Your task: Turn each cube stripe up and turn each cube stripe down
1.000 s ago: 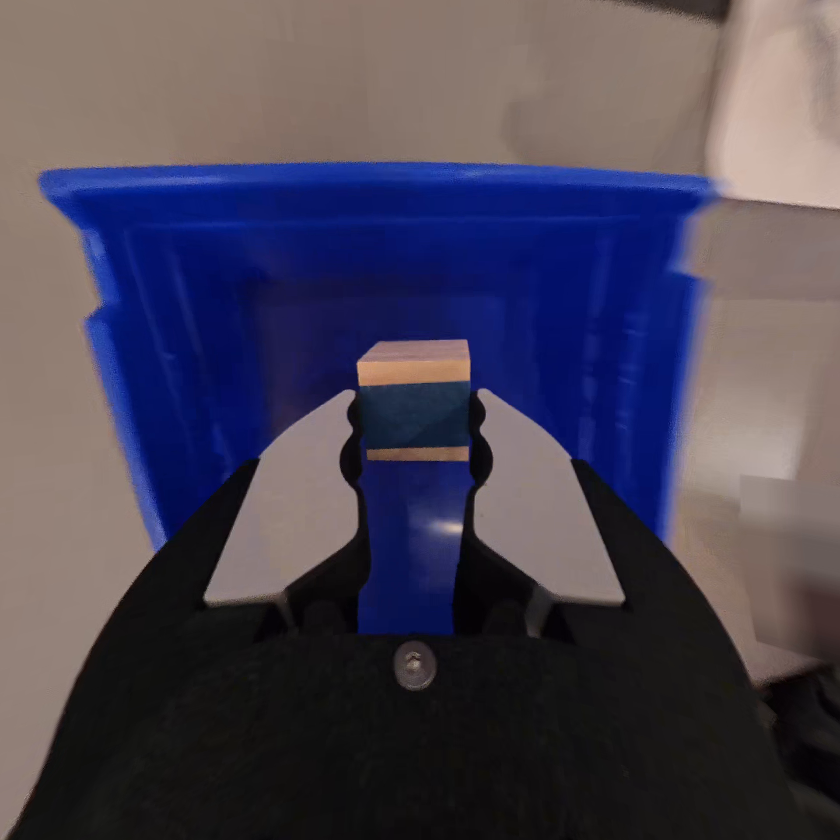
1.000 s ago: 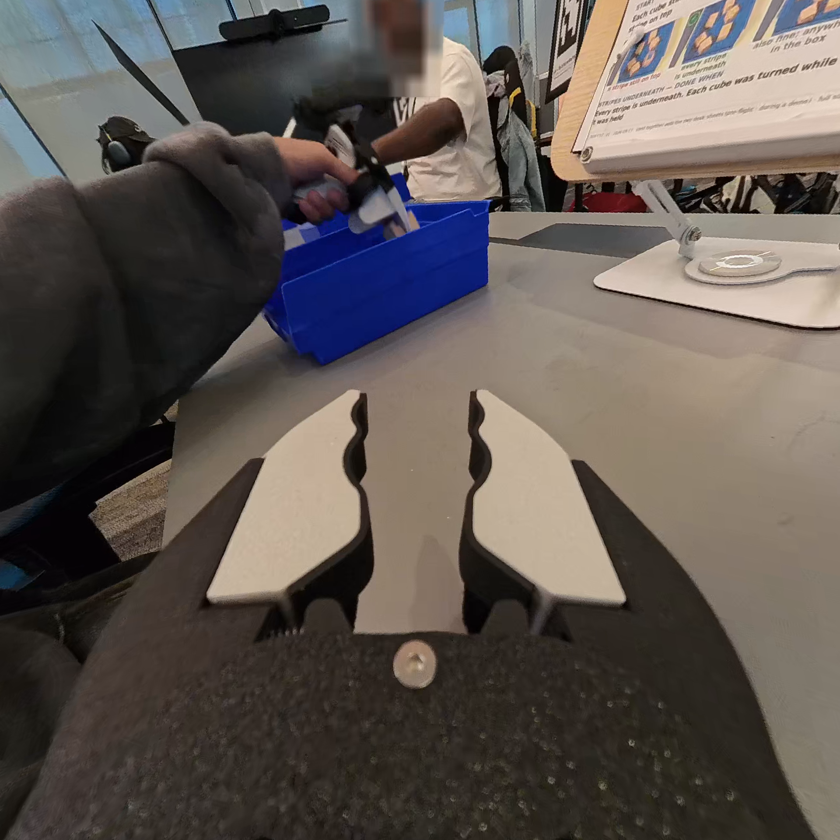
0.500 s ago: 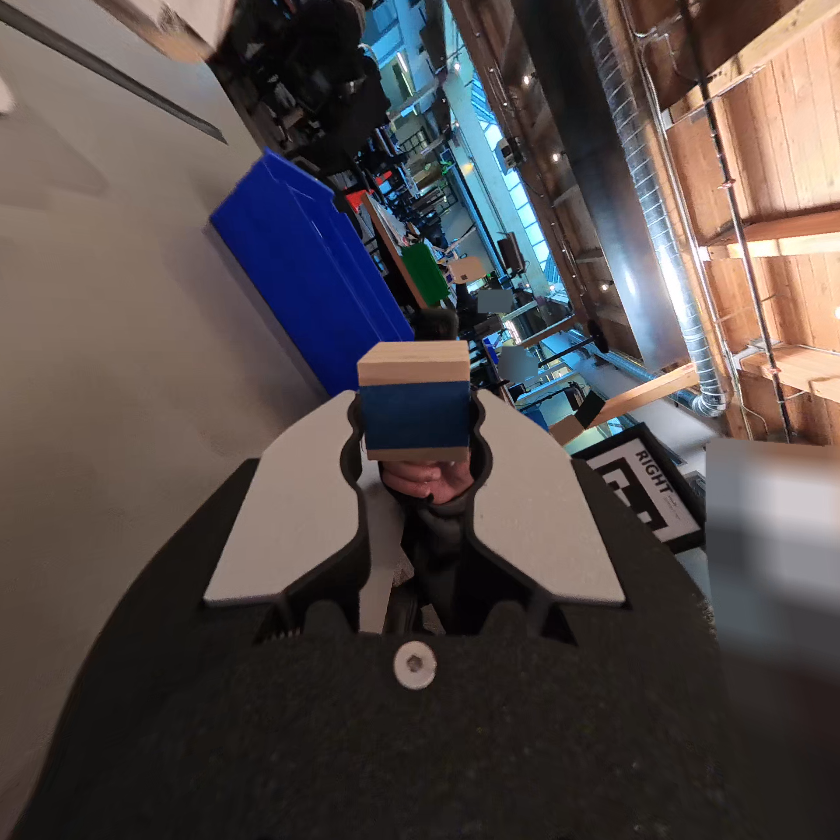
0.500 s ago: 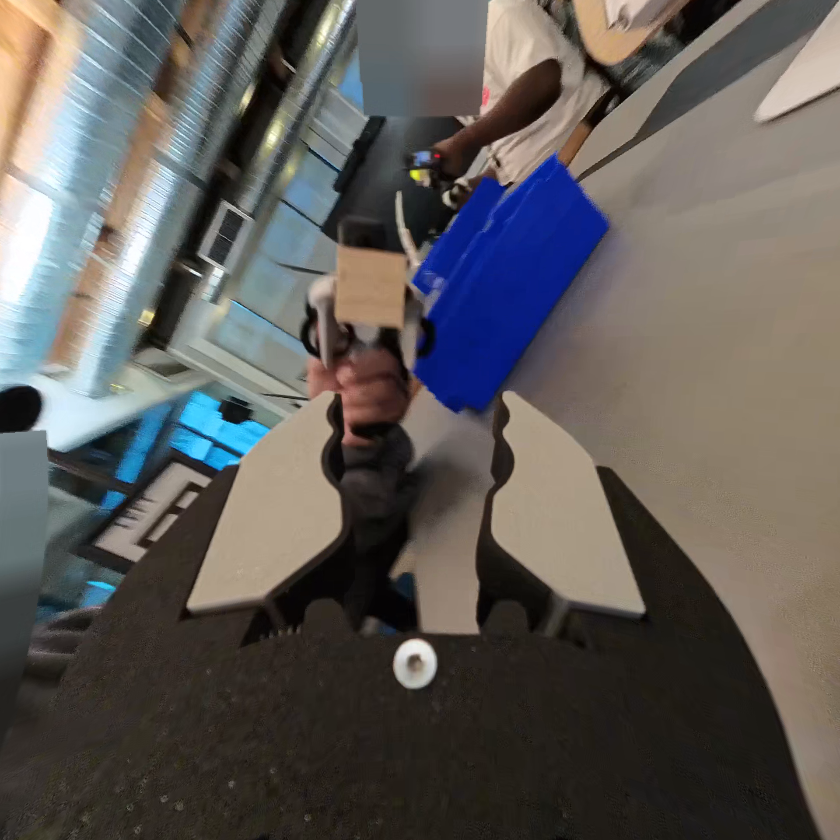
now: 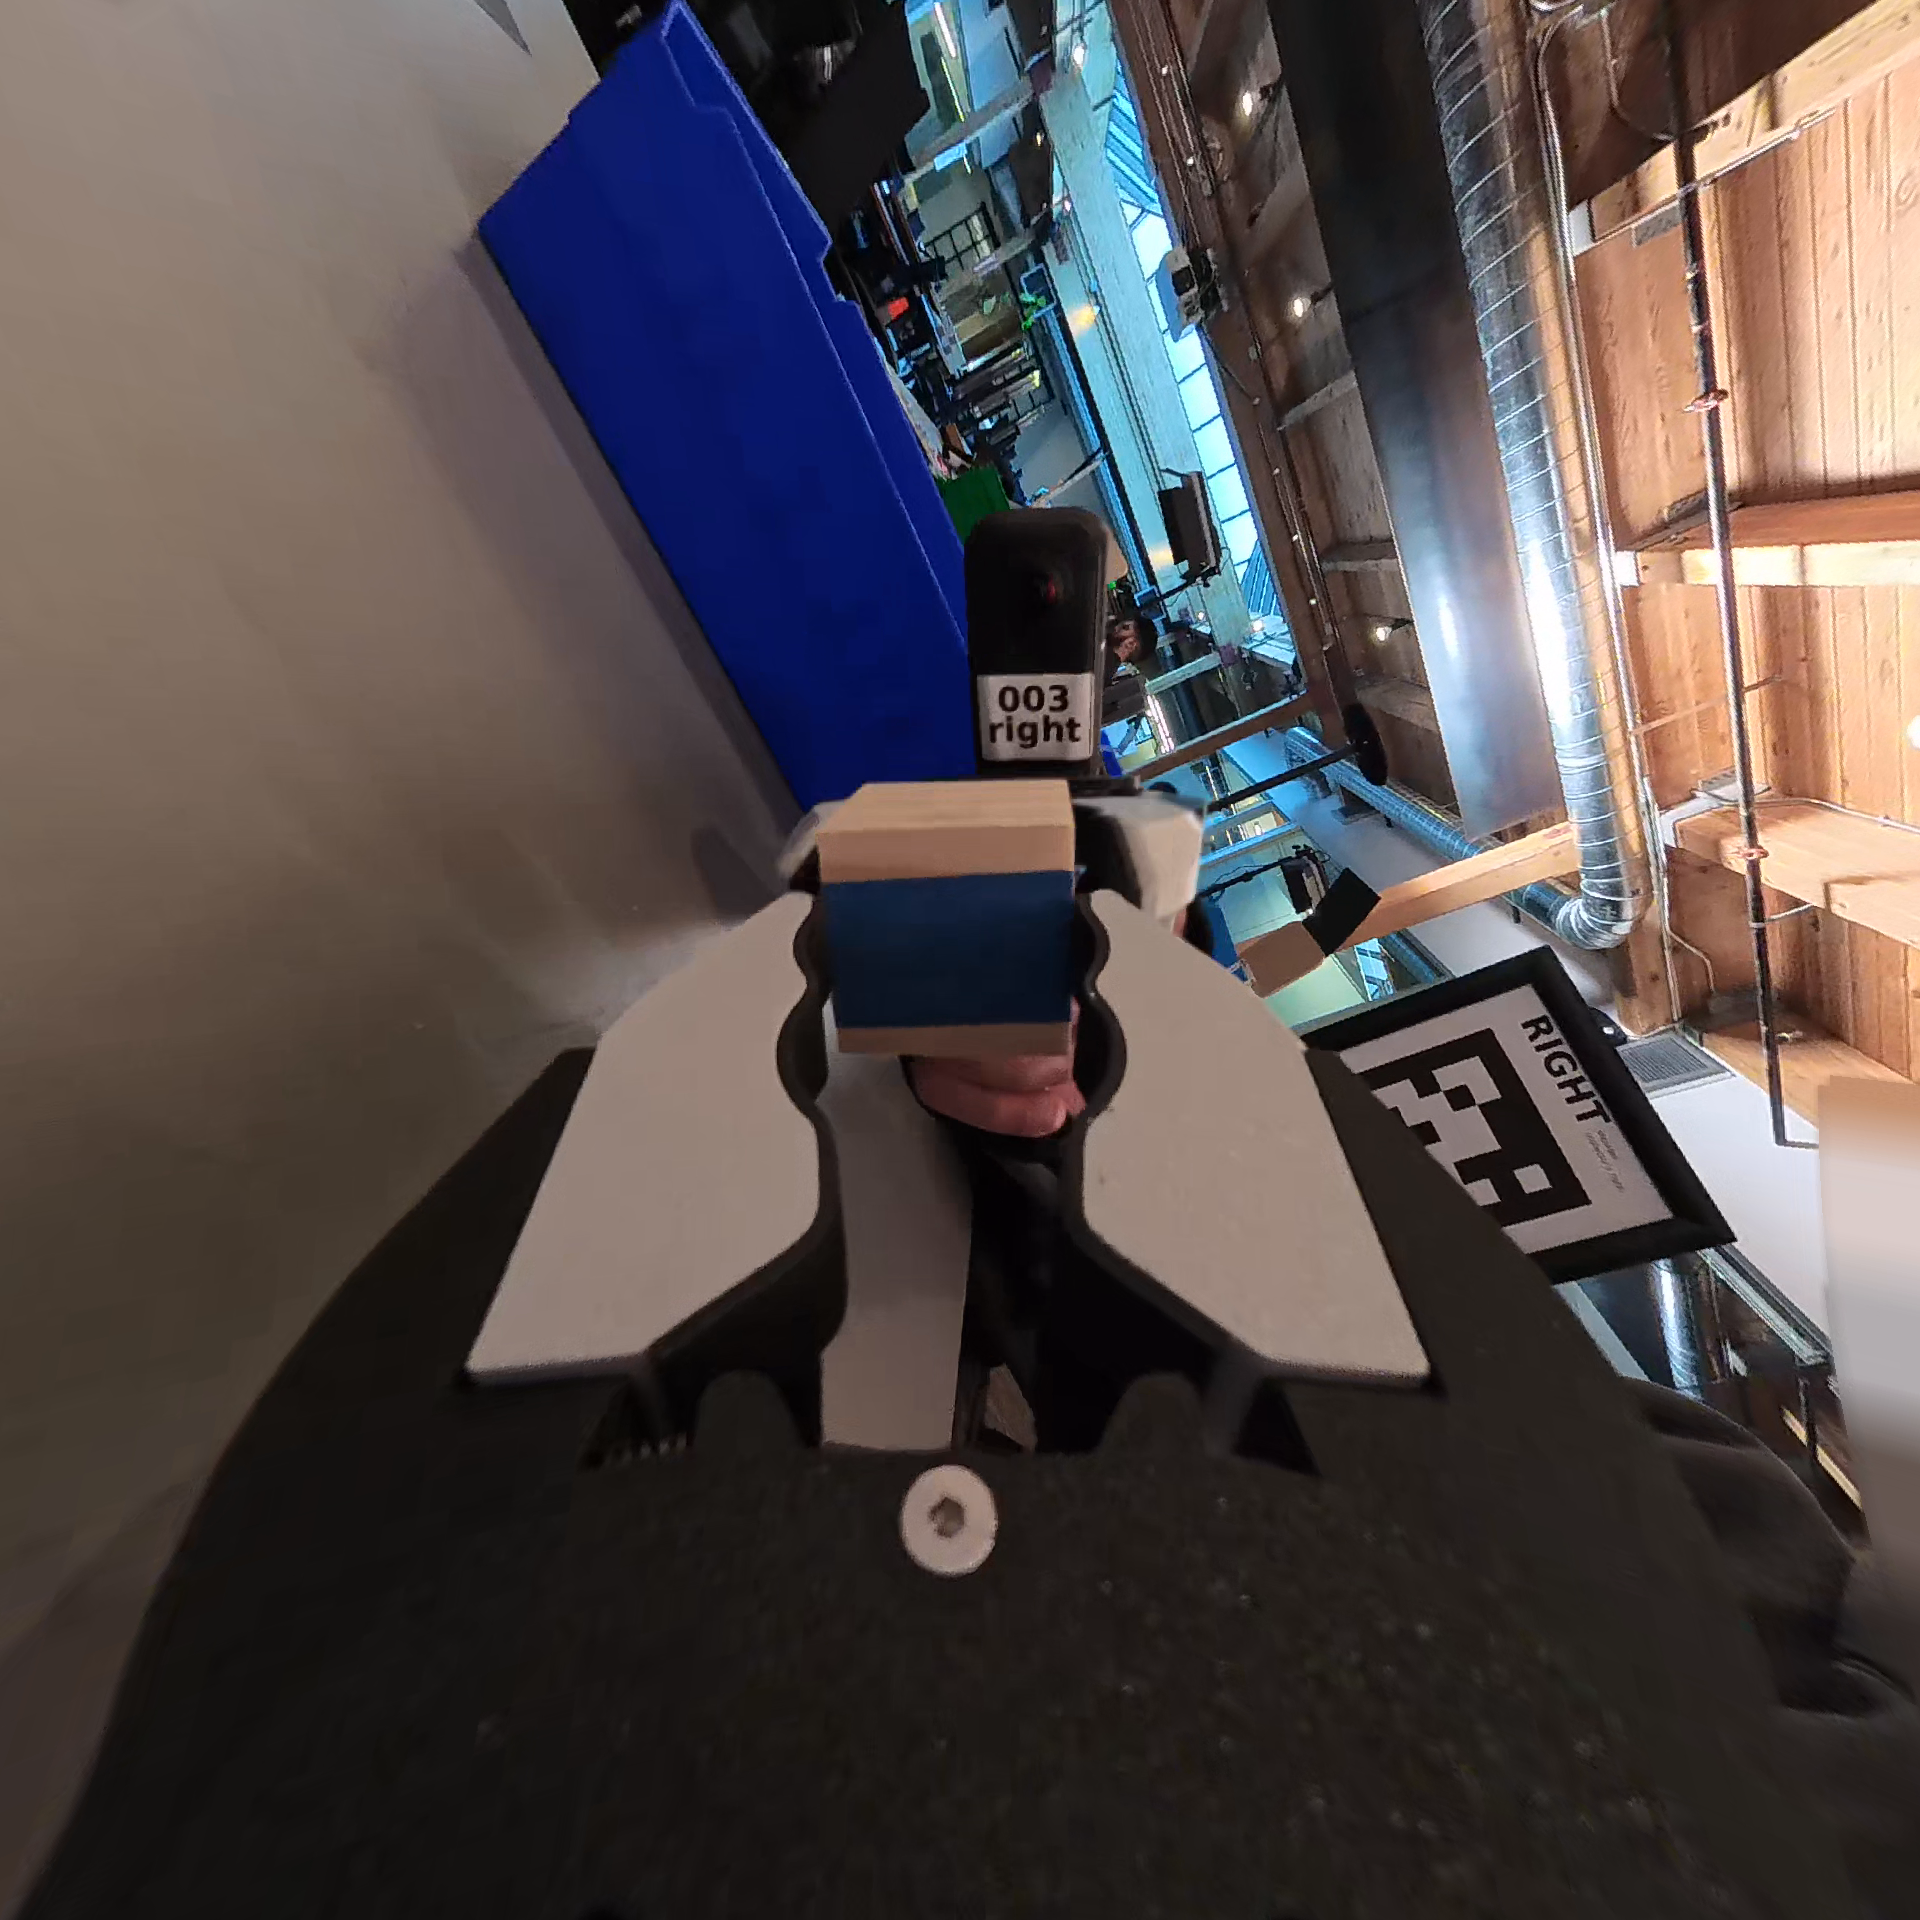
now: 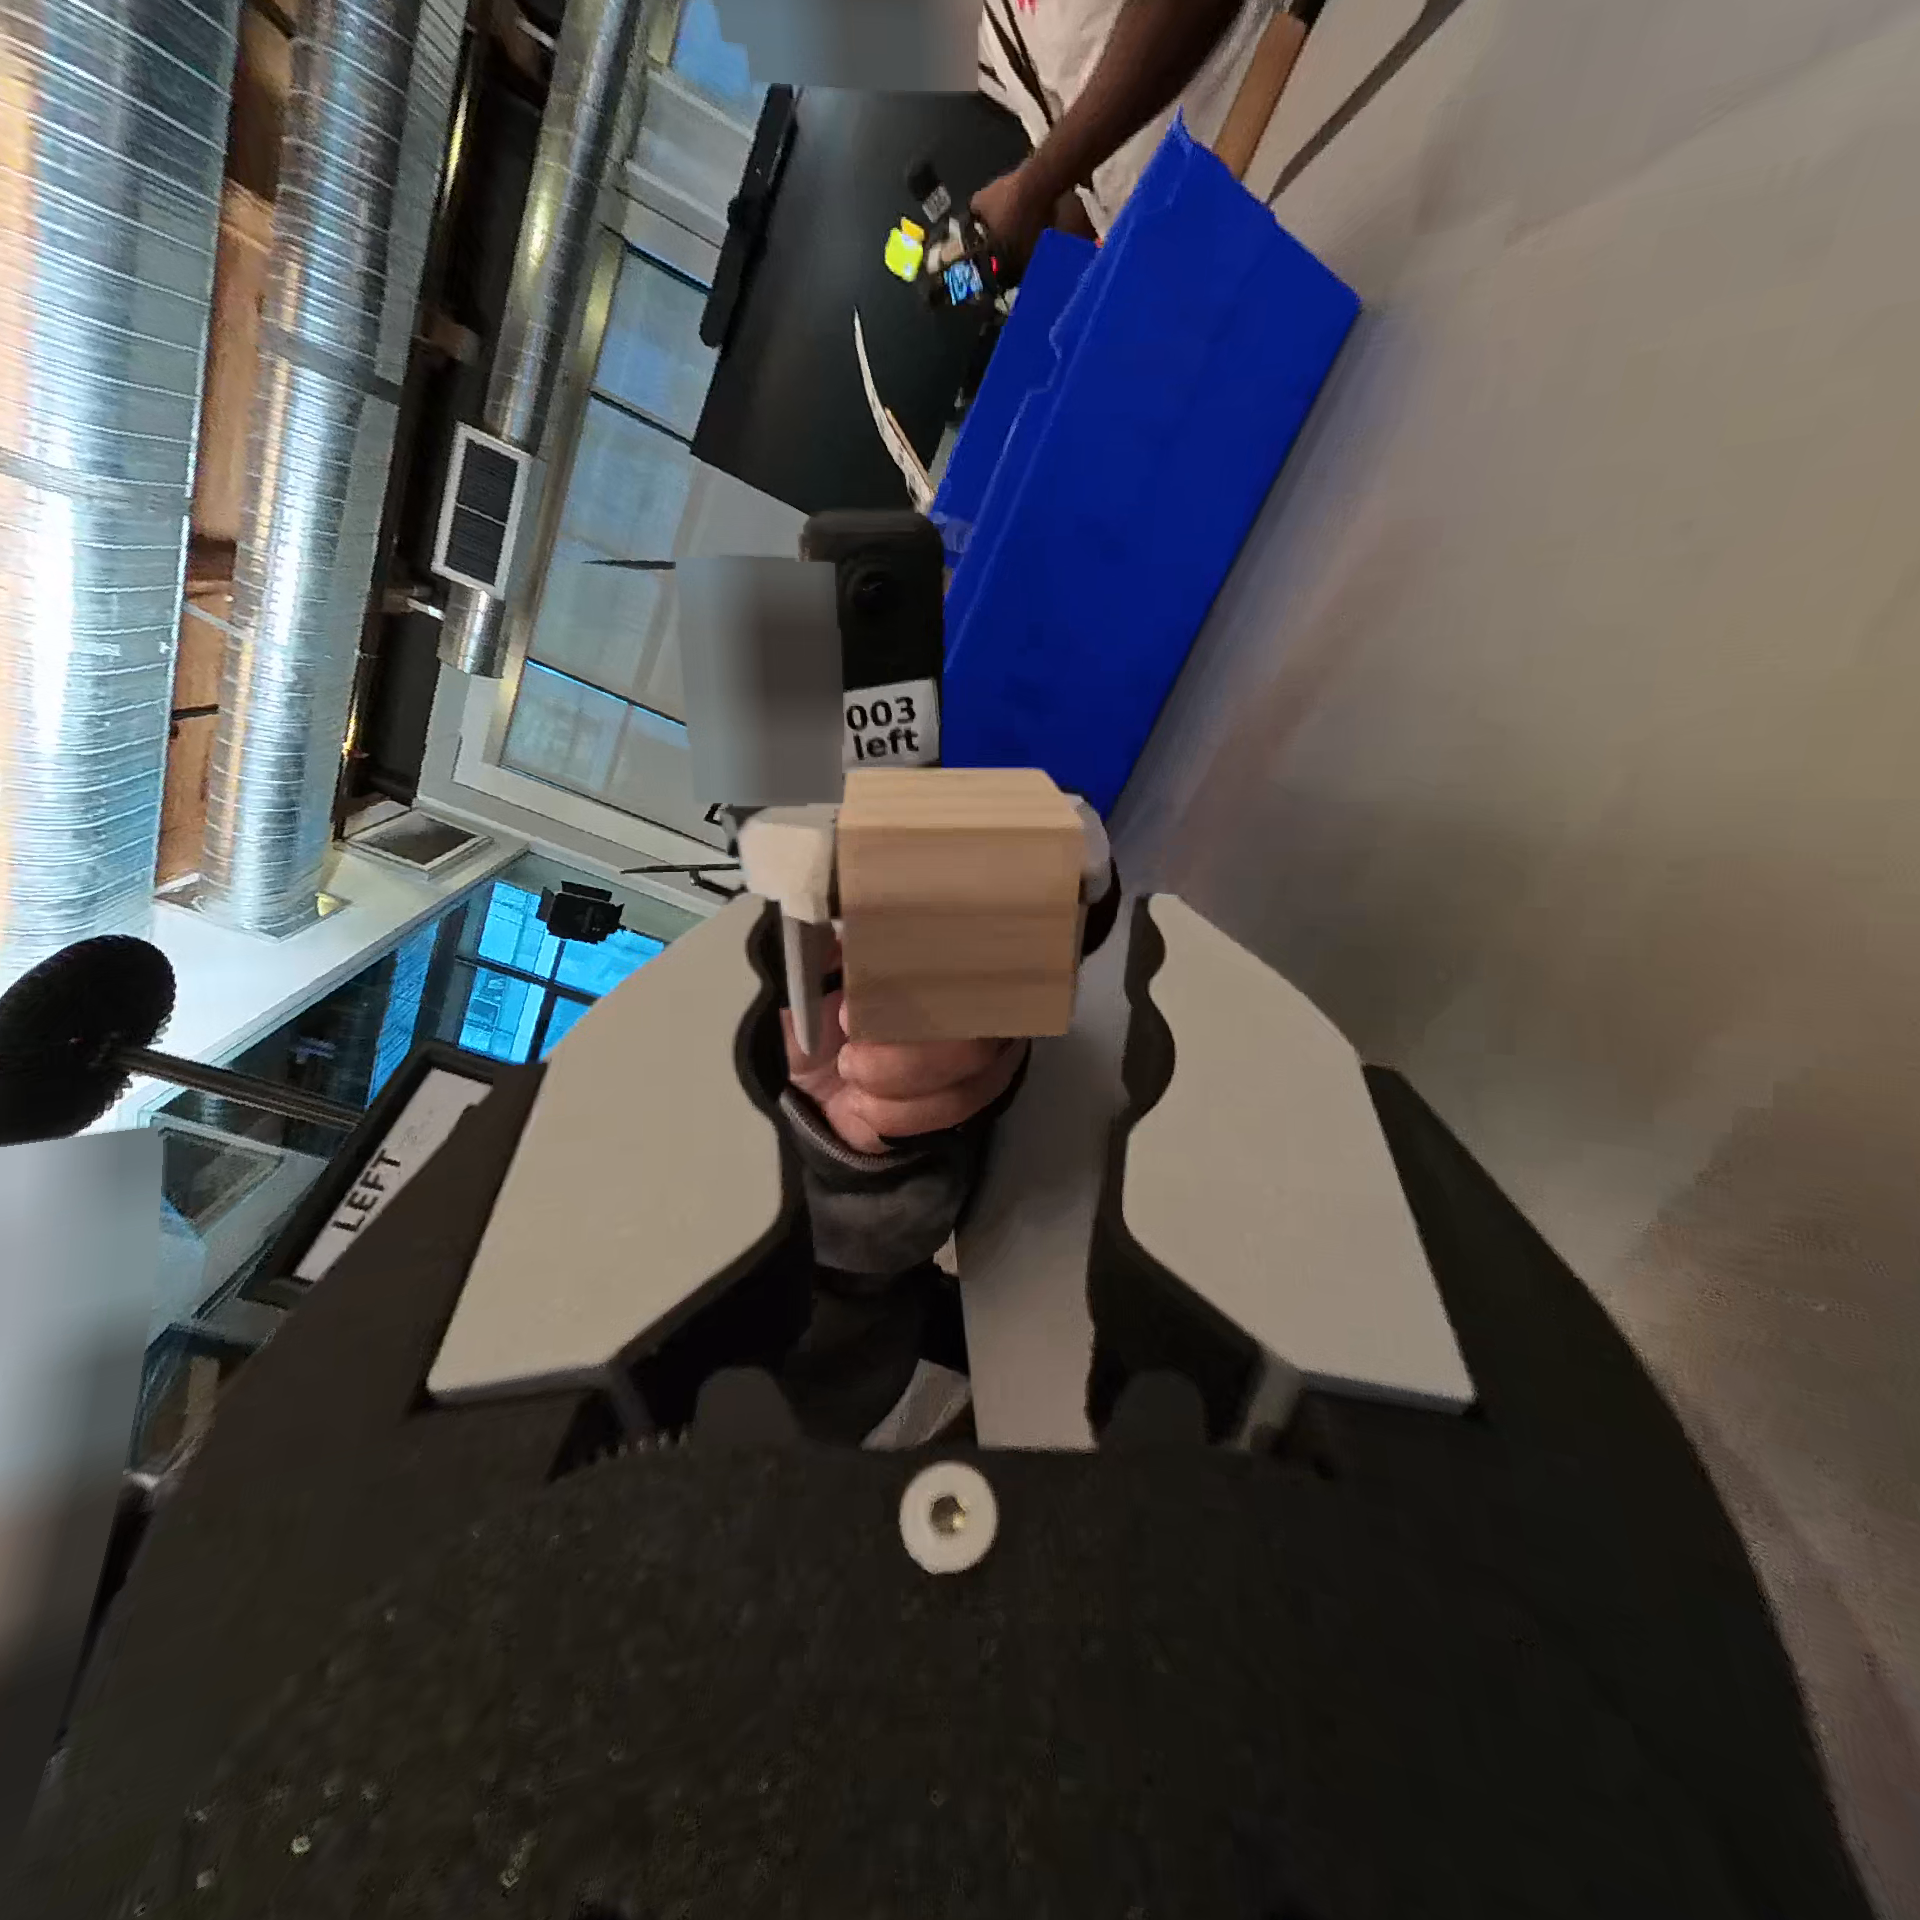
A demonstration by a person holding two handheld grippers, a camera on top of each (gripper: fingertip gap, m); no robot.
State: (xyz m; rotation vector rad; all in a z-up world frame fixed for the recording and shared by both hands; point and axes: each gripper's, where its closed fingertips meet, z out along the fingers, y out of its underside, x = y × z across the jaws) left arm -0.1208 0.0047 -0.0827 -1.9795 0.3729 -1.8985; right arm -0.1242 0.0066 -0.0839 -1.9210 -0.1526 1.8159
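Both views are rolled sideways. My left gripper [image 5: 948, 925] is shut on a wooden cube [image 5: 951, 842] and holds it in the air, with its blue stripe [image 5: 948, 951] facing the left camera. My right gripper [image 6: 951, 920] is open and faces the left one head-on. In the right wrist view the cube [image 6: 956, 935] shows a plain wood face at my right fingertips, with gaps on both sides. One right finger [image 5: 1158, 857] shows beside the cube's far end. The left fingers [image 6: 784, 862] pinch the cube's sides. A blue bin [image 5: 727, 364] stands behind on the grey table [image 5: 260, 623].
The blue bin [image 6: 1132, 468] sits on the table [image 6: 1558, 727] beyond the grippers. A person in a white shirt [image 6: 1060, 125] stands behind the bin. Framed marker boards [image 5: 1475, 1122] [image 6: 384, 1174] stand off to the sides.
My left gripper has lifted the cube out of the bin and rolled sideways. My right gripper has rolled too, opened wider and closed in on the cube.
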